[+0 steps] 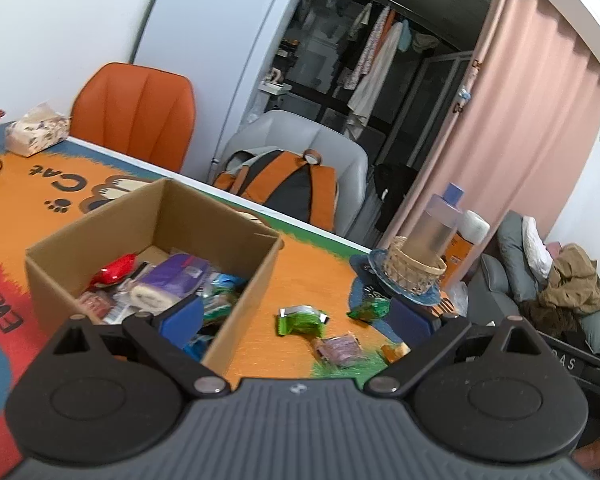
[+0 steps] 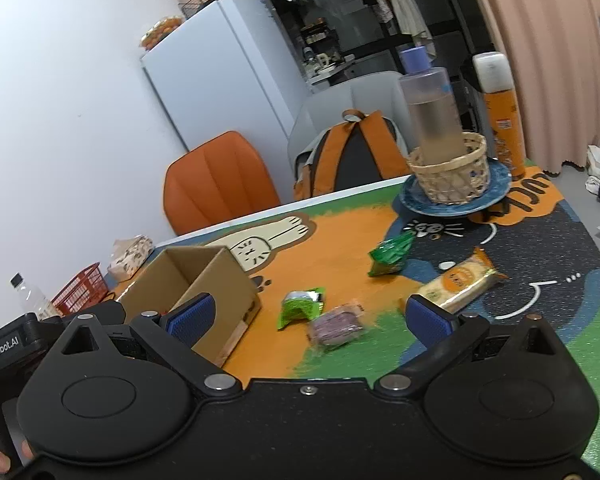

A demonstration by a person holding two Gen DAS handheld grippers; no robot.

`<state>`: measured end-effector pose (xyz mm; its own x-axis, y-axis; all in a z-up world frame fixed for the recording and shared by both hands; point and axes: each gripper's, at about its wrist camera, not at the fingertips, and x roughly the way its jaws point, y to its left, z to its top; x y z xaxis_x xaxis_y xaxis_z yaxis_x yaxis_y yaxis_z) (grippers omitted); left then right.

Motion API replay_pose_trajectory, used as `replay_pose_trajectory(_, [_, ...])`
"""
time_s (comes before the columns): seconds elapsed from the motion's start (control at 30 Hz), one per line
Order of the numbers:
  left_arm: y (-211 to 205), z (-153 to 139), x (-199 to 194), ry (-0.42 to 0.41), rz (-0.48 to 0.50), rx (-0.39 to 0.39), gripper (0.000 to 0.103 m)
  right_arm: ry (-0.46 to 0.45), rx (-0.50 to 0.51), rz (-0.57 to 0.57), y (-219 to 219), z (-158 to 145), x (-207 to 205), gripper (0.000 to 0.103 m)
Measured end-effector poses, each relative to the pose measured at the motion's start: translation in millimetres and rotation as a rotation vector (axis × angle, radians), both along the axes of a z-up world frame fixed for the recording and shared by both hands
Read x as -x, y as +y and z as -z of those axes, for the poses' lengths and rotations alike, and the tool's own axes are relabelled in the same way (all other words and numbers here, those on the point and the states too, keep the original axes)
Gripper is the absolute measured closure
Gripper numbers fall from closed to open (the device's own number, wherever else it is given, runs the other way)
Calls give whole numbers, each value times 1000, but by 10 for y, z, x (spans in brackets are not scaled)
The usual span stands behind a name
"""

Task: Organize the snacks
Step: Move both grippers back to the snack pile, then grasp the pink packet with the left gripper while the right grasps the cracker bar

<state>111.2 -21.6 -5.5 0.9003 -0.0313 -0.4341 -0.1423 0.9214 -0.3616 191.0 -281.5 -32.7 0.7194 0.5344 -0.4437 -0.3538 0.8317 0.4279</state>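
Both your claws stand wide apart with nothing between the pads: the left gripper (image 1: 296,316) hangs over the near right corner of the cardboard box (image 1: 236,240), and the right gripper (image 2: 308,316) hangs just right of that same box (image 2: 220,276).

The loose snacks lie on the cat-print table mat (image 2: 340,240), all to the right of the box. Nearest is the purple-wrapped snack (image 2: 336,324), sitting almost dead centre ahead of your right claw, just beyond the fingertips. Its long axis looks to run roughly left to right across the claw's line, though motion blur makes that a rough call. The light green packet (image 2: 300,308) lies just left of it, touching or nearly so; the darker green packet (image 2: 390,256) lies farther off, toward the blue plate (image 2: 416,200) that carries the wicker basket (image 2: 448,176). The orange-and-cream cracker pack (image 2: 460,280) lies to the right, slanting away from near left to far right.

From your left claw the purple snack (image 1: 342,350) is low and right of centre, so the right hand is the better placed one. I'd judge it needs only a short reach forward and down, then a carry leftward to the box, which already holds several packets
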Motion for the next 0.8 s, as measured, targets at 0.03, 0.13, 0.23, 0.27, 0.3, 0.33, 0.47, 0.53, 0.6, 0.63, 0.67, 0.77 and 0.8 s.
replay_pose_trajectory(0.03, [-34,-2,-21,-1,8,-1,4,4,0,5,-25,15,-14,0])
replay_pose_trajectory(0.13, [-95,-5,-81,-3,16,-2,4,7,0,13,-95,50,-43,0])
replay_pose_trajectory(0.23, [-157,20,-151,3,26,9,5,6,-4,30,-165,80,-71,0])
replay_pose_trajectory(0.27, [-184,30,-171,2,32,6,5,9,-7,37,-193,99,-90,0])
replay_pose_trajectory(0.3, [-219,42,-193,4,36,-3,5,14,-9,43,-216,117,-110,0])
replay_pose_trajectory(0.33, [-253,55,-221,7,39,-11,5,18,-13,51,-241,138,-132,0])
replay_pose_trajectory(0.47, [-335,130,-334,24,58,-10,7,37,-19,72,-310,215,-213,0])
replay_pose_trajectory(0.53, [-373,164,-392,31,66,-13,7,45,-17,82,-327,251,-251,0])
replay_pose_trajectory(0.6, [-414,199,-451,33,75,-15,8,57,-19,93,-346,293,-309,0])
replay_pose_trajectory(0.63, [-430,217,-480,36,79,-16,8,61,-20,96,-351,309,-335,0])
replay_pose_trajectory(0.67, [-446,233,-512,41,82,-16,10,65,-21,100,-356,327,-361,0])
replay_pose_trajectory(0.77, [-491,276,-592,51,92,-23,12,77,-24,112,-365,380,-454,0])
replay_pose_trajectory(0.8, [-505,289,-621,54,96,-27,14,83,-24,117,-370,403,-490,0])
